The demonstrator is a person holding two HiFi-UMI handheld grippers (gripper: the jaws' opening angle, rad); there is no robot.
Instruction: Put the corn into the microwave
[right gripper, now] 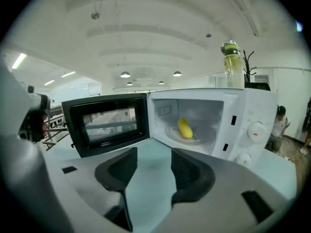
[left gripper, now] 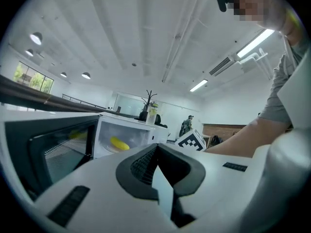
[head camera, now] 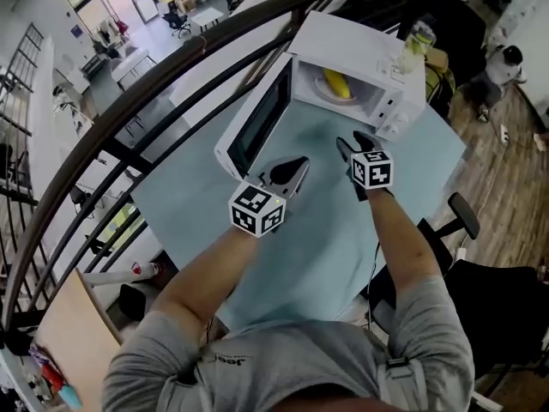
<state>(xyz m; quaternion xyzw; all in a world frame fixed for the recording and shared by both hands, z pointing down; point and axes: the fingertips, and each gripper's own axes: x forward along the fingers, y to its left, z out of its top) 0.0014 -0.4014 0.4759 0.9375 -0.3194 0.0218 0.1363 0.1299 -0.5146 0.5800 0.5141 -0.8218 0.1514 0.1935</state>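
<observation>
Person's forearms (head camera: 403, 230) nearest, both over the pale table (head camera: 292, 256). Left gripper (head camera: 296, 166): jaws tip to tip, nothing held. Right gripper (head camera: 353, 142): jaws apart, nothing between them. Corn (head camera: 336, 84) lies on the turntable inside the microwave (head camera: 360, 45), so it looks placed. The door (head camera: 257, 118) hangs wide open, and closing it is likely what remains. Best to push the door's outer face near its free edge with the left gripper and swing it round smoothly, without jolting the oven. The right gripper hovers before the opening, in the door's path, and should clear first. A bottle (head camera: 416, 45) on top could tip. Chair (head camera: 463, 217) and railing (head camera: 129, 101) are well apart.
</observation>
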